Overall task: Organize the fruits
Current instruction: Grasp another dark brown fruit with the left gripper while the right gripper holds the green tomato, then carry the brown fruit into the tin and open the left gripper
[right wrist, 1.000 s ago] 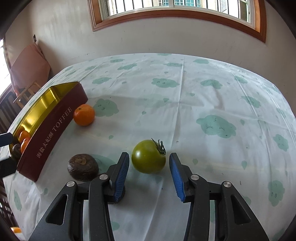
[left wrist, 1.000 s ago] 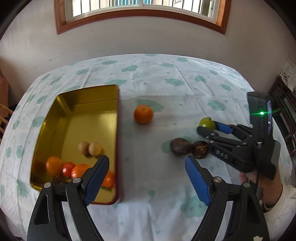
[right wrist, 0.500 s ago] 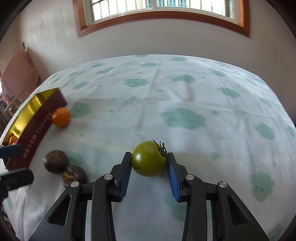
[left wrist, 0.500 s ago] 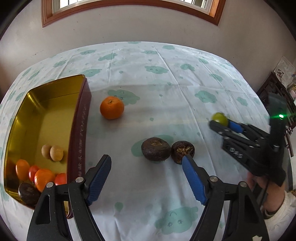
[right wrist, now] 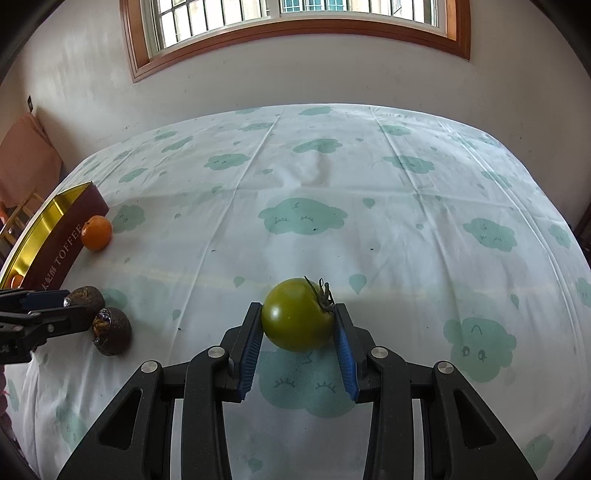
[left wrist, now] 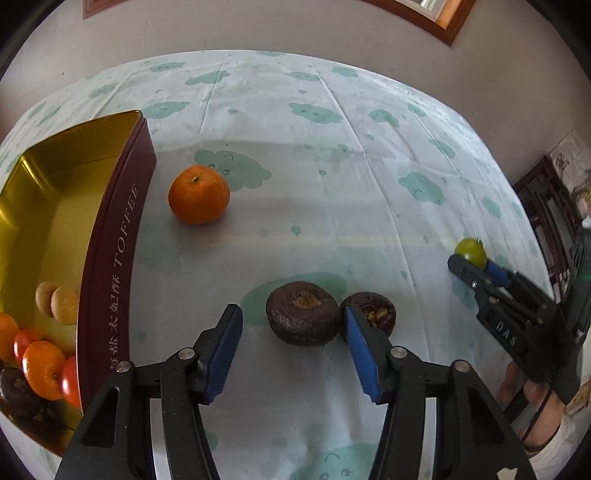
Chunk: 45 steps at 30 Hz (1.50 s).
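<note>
My right gripper (right wrist: 298, 325) is shut on a green tomato (right wrist: 297, 314) and holds it above the tablecloth; both also show in the left wrist view, gripper (left wrist: 476, 266) and tomato (left wrist: 471, 252), at the far right. My left gripper (left wrist: 291, 332) is open around a dark brown fruit (left wrist: 302, 317) on the table. Its right finger (left wrist: 360, 349) sits between that fruit and a second dark fruit (left wrist: 373, 312). An orange (left wrist: 198, 194) lies beside the toffee tin (left wrist: 114, 258), which holds several fruits.
The round table has a white cloth with green cloud prints (right wrist: 303, 216). Dark wooden furniture (left wrist: 546, 214) stands at the right. A chair (right wrist: 22, 173) stands past the table's left edge. A wall with a window (right wrist: 295, 22) is behind.
My left gripper moved right and forward from the tin to straddle the dark brown fruit. My right gripper closed on the green tomato and lifted it off the table.
</note>
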Tool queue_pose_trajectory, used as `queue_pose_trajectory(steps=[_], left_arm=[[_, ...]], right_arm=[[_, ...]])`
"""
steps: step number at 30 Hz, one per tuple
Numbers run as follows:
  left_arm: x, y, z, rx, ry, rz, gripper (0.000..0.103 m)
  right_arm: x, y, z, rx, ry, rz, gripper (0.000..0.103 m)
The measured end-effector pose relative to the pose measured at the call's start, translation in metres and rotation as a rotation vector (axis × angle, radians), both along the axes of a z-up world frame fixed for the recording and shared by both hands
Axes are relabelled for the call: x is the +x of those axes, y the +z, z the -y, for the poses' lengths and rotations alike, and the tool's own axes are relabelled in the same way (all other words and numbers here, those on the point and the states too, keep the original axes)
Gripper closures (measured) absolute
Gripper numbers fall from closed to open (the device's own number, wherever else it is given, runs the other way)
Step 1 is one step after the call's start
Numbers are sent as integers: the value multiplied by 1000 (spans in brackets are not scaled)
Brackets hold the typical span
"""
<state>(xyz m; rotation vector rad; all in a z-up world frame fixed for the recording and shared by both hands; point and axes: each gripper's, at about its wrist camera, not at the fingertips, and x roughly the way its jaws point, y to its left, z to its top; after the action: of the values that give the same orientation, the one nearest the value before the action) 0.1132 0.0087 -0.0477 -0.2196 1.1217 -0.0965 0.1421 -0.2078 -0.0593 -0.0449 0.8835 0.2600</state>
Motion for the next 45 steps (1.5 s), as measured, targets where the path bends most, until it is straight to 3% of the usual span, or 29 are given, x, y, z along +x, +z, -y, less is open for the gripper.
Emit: queue_pose_trajectory(steps=[7,10,29,45], left_arm=[[6,-1,1,1,-12,14,54],[5,-1,0,-22,-26,12,64],[0,-4,0,4,-36,7,66],[-24,38,-21,26,-15,86,66]], right_arm=[[0,-1,0,-4,0,0,64],[0,0,0,-5,-1,0,64],[1,-2,-2,-26,-1,1,64],[0,-1,-8,-73,1,7,64]])
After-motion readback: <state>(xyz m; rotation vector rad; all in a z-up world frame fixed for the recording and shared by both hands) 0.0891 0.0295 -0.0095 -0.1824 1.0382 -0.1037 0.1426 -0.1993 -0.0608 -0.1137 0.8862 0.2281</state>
